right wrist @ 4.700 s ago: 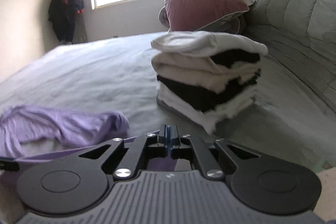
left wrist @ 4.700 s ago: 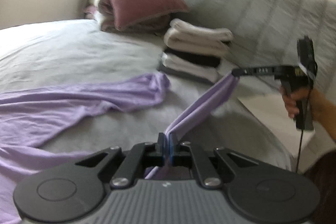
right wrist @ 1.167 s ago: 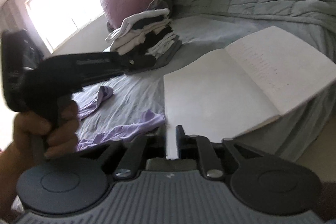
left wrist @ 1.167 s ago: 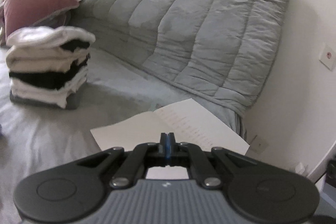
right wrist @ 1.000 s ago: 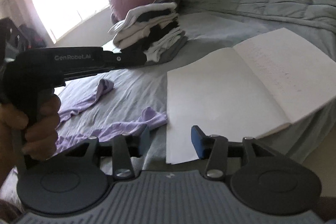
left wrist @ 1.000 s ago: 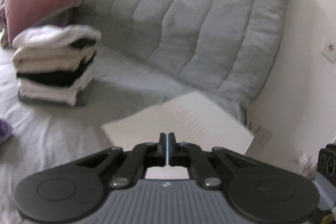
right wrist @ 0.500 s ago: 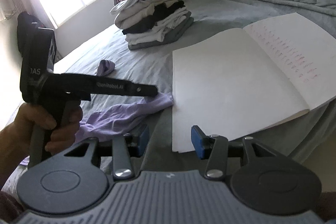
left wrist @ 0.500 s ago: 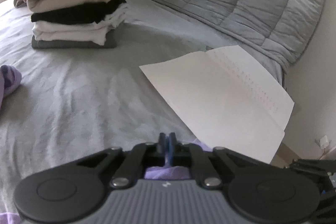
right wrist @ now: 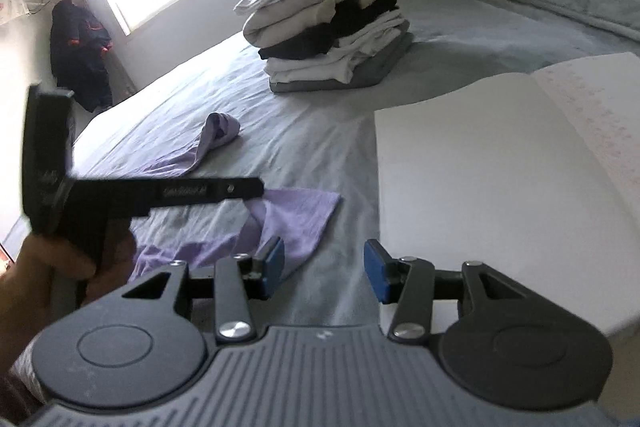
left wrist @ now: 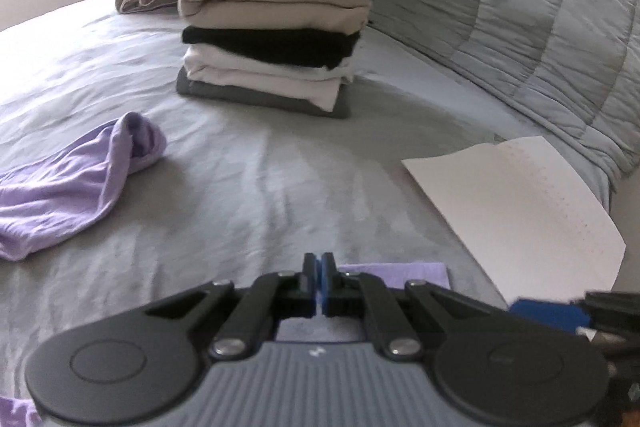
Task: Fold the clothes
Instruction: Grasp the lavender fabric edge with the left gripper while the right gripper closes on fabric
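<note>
The lilac garment [right wrist: 296, 215] is spread loose on the bed [left wrist: 248, 187], its corner pinched in the clenched left gripper [left wrist: 319, 277]. The right gripper [right wrist: 324, 269] is held released above it. If pulled single-handed, the cloth could be bunched.

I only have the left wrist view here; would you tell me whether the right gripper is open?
Observer: Yes, the right gripper is wide open and holds nothing.
Operator: Thank you. What lies in front of it?
Observer: Bare bed sheet, between a corner of the purple shirt and the edge of the white paper.
Operator: Is my left gripper really gripping the shirt?
Observer: It looks so; seen from the right wrist, the cloth rises to its closed tip.
</note>
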{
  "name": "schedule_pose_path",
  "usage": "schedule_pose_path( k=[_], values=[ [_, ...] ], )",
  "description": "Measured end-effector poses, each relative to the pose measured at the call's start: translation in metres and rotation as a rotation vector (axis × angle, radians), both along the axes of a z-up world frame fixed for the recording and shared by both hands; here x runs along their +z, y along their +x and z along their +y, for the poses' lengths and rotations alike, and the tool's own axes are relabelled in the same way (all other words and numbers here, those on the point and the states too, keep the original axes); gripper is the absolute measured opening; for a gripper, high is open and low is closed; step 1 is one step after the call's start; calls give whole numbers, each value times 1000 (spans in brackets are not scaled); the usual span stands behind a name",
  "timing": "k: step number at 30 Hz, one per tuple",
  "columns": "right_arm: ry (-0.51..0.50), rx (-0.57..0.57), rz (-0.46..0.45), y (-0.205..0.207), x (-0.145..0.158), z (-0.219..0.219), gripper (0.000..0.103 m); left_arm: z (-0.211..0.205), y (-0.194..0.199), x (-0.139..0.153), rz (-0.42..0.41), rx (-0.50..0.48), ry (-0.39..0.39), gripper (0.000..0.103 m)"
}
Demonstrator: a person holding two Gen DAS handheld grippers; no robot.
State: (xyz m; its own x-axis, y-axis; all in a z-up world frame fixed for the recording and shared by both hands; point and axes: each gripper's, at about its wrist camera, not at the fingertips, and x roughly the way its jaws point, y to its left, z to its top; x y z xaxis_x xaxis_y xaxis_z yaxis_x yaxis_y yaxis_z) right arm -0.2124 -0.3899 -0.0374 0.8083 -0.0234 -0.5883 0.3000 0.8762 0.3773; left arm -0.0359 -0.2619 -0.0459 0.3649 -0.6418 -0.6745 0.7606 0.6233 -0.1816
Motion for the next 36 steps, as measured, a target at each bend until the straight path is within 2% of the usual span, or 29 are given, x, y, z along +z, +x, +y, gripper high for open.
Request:
schedule_pose_path(
  k=[8,11,14,20,25,27,31,36],
  values=[
    [-29,-11,11,39,-10,-7,45,2,1,-6,7,5,-1,2],
    [-63,-3,-2,47,-16,-3,31,2,-1,-6,-1,12,-3,2],
    [-93,22,-19,49,-18,2,2,2,-5,-1,-19,13,-25,1],
    [-126,-83,-77,11,4,9,2,1,-20,19,-70,-1,-104,1],
    [-123,-213,-101,-38,23,17,2,-19,-50,40,-117,-113,-162,1],
    [-154,-254,-101,-54,25,24,2,-29,-66,46,-137,-168,-171,1],
    [-203,-319,-87,-74,25,35,2,-51,-93,44,-179,-245,-139,1],
    [-187,-349,-3,-76,3,34,2,-67,-110,18,-188,-263,-64,1]
  ],
)
